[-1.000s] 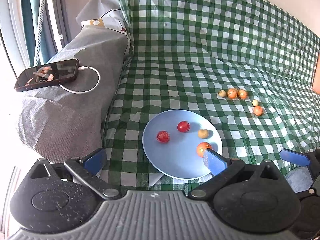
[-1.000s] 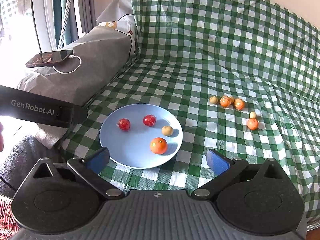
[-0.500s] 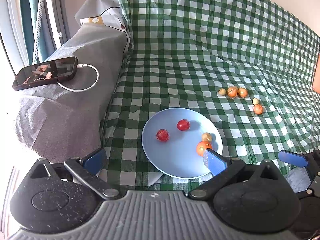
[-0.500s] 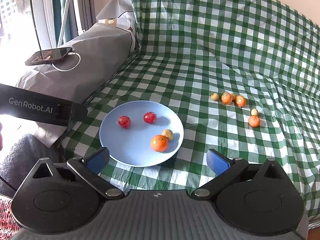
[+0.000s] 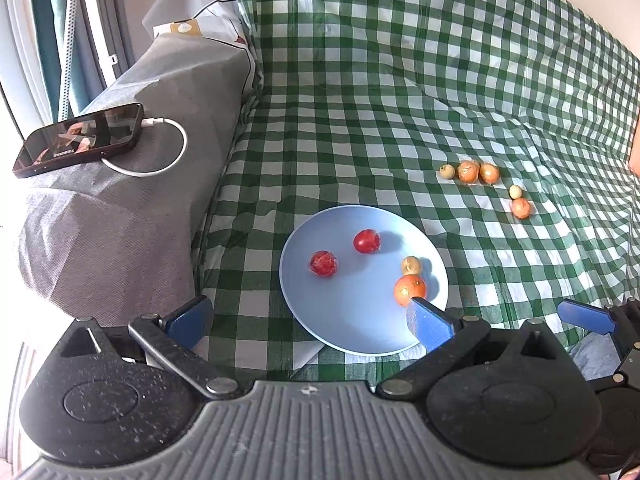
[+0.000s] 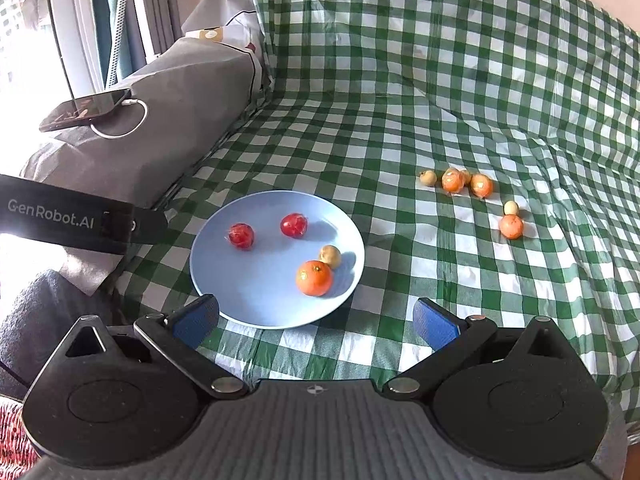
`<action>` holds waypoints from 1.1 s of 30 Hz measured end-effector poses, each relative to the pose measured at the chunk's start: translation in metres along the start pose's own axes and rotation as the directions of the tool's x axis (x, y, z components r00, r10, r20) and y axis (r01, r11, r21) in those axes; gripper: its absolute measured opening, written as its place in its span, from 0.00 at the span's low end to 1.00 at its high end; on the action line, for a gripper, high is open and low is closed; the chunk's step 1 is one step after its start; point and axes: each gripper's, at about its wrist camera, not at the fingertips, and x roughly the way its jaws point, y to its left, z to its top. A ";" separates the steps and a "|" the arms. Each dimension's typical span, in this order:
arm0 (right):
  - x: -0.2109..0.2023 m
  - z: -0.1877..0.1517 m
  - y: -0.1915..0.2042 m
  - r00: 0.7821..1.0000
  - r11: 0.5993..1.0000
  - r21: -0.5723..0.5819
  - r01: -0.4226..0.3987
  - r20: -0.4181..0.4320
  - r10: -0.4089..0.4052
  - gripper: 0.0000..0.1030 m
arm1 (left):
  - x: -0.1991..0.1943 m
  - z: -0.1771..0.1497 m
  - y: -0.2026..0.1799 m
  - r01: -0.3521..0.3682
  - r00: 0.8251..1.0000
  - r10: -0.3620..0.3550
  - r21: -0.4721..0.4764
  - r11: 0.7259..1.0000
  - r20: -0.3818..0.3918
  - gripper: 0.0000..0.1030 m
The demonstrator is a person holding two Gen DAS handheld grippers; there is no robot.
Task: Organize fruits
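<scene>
A light blue plate (image 5: 352,332) (image 6: 260,304) lies on the green checked cloth. On it are two red fruits (image 5: 323,263) (image 6: 241,235), a small tan fruit (image 5: 411,265) (image 6: 330,256) and an orange (image 5: 409,289) (image 6: 314,277). Several small orange and tan fruits (image 5: 468,171) (image 6: 454,179) lie on the cloth to the right. My left gripper (image 5: 308,322) is open and empty at the plate's near edge. My right gripper (image 6: 316,322) is open and empty just before the plate; one of its fingers (image 5: 582,316) shows in the left wrist view.
A grey covered armrest (image 5: 120,208) stands at the left with a black phone (image 5: 78,140) (image 6: 86,108) and white cable on it. The checked cloth (image 5: 400,80) runs up the backrest. The left gripper's strap (image 6: 72,216) crosses the right wrist view's left side.
Both grippers have moved slightly towards the plate. On the plate the tan fruit has rolled close to the orange. Both grippers stay open.
</scene>
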 end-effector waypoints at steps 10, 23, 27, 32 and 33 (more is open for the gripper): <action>0.010 0.005 -0.027 0.999 0.998 0.057 0.036 -0.002 -0.036 0.99 | 0.018 0.019 -0.019 0.016 1.000 -0.016 0.017 1.000 -0.023 1.00; 0.033 0.018 -0.085 0.992 0.981 0.152 0.124 -0.013 -0.123 0.99 | 0.055 0.067 -0.056 0.057 0.998 -0.056 0.032 0.998 -0.040 1.00; 0.040 0.024 -0.109 0.987 0.971 0.175 0.161 -0.007 -0.162 0.99 | 0.075 0.084 -0.069 0.074 0.995 -0.072 0.027 0.997 -0.062 1.00; 0.057 0.028 -0.146 0.975 0.951 0.218 0.218 -0.001 -0.223 0.99 | 0.110 0.106 -0.094 0.080 0.992 -0.076 0.038 0.996 -0.099 1.00; 0.062 0.028 -0.153 0.972 0.948 0.221 0.229 0.000 -0.234 0.99 | 0.116 0.110 -0.099 0.077 0.992 -0.073 0.042 0.996 -0.105 1.00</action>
